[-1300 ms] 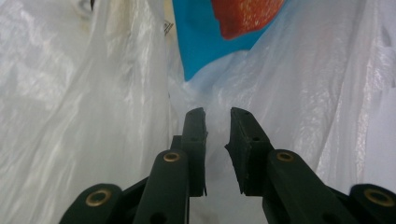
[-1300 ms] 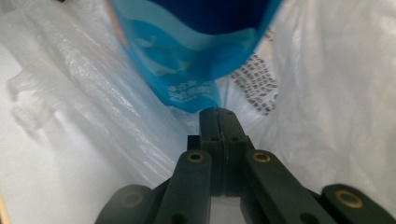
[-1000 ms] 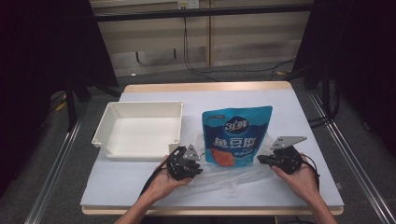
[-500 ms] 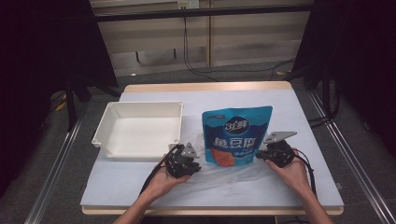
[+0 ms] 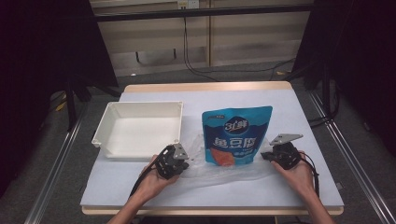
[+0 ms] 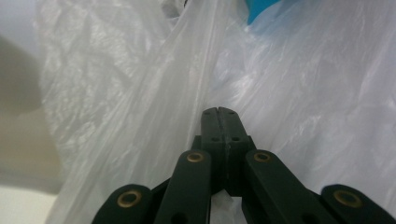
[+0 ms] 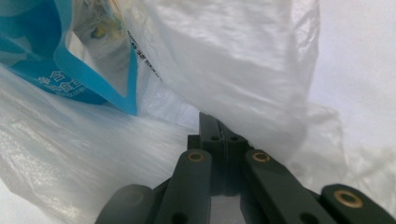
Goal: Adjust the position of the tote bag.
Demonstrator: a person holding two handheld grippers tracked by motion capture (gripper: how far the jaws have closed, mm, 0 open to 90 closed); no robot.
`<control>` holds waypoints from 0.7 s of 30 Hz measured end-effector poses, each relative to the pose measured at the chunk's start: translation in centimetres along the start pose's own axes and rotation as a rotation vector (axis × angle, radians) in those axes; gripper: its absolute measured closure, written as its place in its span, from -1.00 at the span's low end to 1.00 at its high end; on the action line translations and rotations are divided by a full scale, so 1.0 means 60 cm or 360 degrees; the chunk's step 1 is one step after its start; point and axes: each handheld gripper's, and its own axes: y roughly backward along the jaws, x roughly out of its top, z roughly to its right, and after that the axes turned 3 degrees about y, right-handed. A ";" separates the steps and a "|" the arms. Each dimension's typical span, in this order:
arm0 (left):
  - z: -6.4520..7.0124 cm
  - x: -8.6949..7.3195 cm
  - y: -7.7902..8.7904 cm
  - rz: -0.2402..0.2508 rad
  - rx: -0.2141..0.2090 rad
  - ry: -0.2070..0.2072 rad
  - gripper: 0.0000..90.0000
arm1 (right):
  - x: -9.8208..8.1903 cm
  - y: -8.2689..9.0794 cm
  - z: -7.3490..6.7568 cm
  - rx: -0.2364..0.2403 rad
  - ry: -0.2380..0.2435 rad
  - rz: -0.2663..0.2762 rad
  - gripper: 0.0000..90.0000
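Lying flat on the white-covered surface (image 5: 140,186), a thin clear plastic bag (image 5: 219,170) was spread between the person's two hands, with a blue snack pouch (image 5: 236,135) resting on its far part, just right of the white plastic tray (image 5: 140,128). The left tool (image 5: 180,163) sat at the bag's left edge, near the tray's front right corner; its jaws had just been closing, and in the left gripper view they met tip to tip (image 6: 219,114) with a fold of the film (image 6: 187,84) running up from between them, so they pinched the bag. The right tool (image 5: 267,156) was at the bag's right edge, just beside the pouch's lower right corner. In the right gripper view its jaws (image 7: 215,128) were likewise pressed together, the crumpled film (image 7: 233,70) draped over their tips and caught there, while a corner of the blue pouch (image 7: 65,70) showed to the upper left, behind the plastic.
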 end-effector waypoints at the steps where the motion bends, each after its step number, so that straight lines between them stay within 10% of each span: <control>1: -0.007 -0.009 0.005 0.0007 -0.0003 0.0029 1.00 | -0.001 0.001 0.000 0.0006 -0.0002 0.0006 1.00; 5: -0.013 -0.017 0.010 0.0005 0.0107 0.0078 1.00 | -0.002 0.001 0.001 0.0006 0.0019 0.0012 1.00; 21: -0.045 -0.048 0.022 0.0092 0.0029 0.0243 1.00 | -0.015 0.013 0.008 -0.0002 -0.0038 -0.0002 1.00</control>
